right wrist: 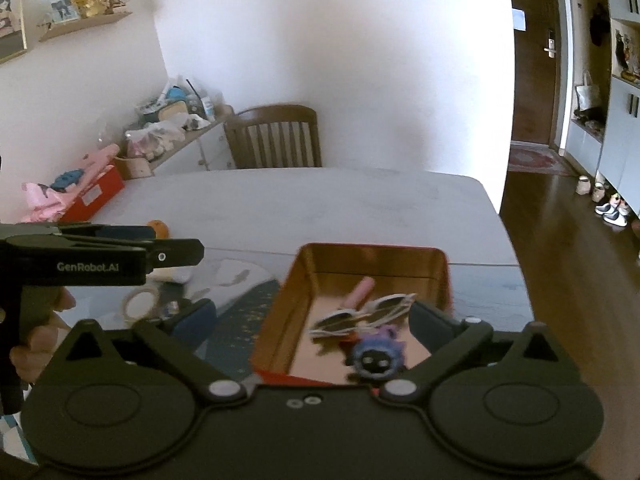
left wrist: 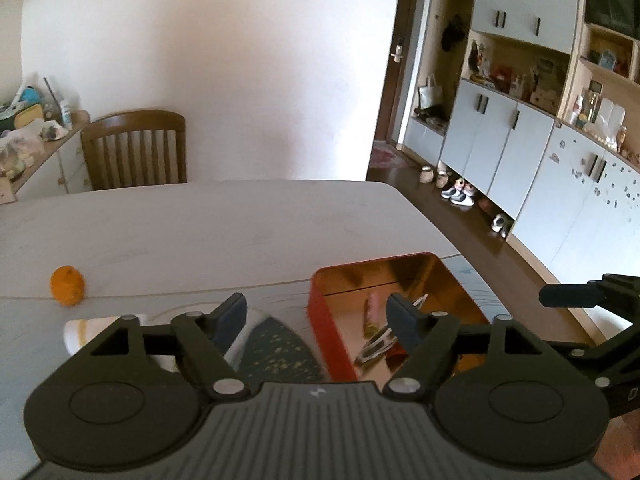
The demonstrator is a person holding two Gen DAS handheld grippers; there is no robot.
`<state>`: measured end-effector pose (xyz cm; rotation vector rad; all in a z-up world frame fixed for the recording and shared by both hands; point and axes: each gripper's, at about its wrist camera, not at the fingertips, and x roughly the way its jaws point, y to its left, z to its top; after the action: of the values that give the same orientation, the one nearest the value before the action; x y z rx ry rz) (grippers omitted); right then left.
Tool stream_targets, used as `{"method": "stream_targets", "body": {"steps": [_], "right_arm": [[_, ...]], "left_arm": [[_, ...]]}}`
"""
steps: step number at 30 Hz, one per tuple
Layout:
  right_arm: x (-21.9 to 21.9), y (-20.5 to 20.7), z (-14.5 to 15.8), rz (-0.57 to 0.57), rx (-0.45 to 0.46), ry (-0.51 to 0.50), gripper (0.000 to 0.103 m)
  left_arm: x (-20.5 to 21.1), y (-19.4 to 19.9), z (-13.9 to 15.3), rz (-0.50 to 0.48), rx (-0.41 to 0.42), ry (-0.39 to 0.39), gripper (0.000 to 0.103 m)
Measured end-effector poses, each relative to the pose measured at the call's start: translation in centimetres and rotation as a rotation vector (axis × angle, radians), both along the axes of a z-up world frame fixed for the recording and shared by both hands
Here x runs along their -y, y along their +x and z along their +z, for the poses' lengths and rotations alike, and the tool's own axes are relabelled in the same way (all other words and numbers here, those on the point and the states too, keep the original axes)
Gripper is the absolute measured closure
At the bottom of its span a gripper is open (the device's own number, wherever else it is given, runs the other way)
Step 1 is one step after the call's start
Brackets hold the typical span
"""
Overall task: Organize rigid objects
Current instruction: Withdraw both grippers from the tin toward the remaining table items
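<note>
Both hand-held grippers released, nothing btwn jaws: left (left wrist: 316,316), right (right wrist: 312,320). Sunglasses (right wrist: 360,314), pink stick (right wrist: 360,290), fuzzy toy (right wrist: 376,356) lie inside red tin (right wrist: 276,320) on table (right wrist: 320,200). Risk: right jaw tip close to tin's near wall, could nudge it. Orange (left wrist: 67,285) may roll.

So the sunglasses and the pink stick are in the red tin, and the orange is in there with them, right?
Not quite. The sunglasses and the pink stick do lie in the red tin, but the orange is not in there: the left wrist view shows it out on the table, well to the tin's left.
</note>
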<state>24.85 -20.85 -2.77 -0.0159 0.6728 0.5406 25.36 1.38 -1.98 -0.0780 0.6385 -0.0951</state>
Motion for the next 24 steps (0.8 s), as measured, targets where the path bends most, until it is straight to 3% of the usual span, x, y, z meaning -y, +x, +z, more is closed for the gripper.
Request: {"method": "stream_targets", "body": {"steps": [6,24], "right_arm": [[-3.2,-1.7,0.3,0.02,-0.005,0.018,0.0],[-14.5,-5.7,-1.8,0.024,-0.068,-0.003,0.0]], "left_arm": [[-3.9,-2.2,0.3,0.038,0.01,-0.026,0.014],[-17.6,-5.3,-2.7,0.12,-0.006,0.011,0.012]]}}
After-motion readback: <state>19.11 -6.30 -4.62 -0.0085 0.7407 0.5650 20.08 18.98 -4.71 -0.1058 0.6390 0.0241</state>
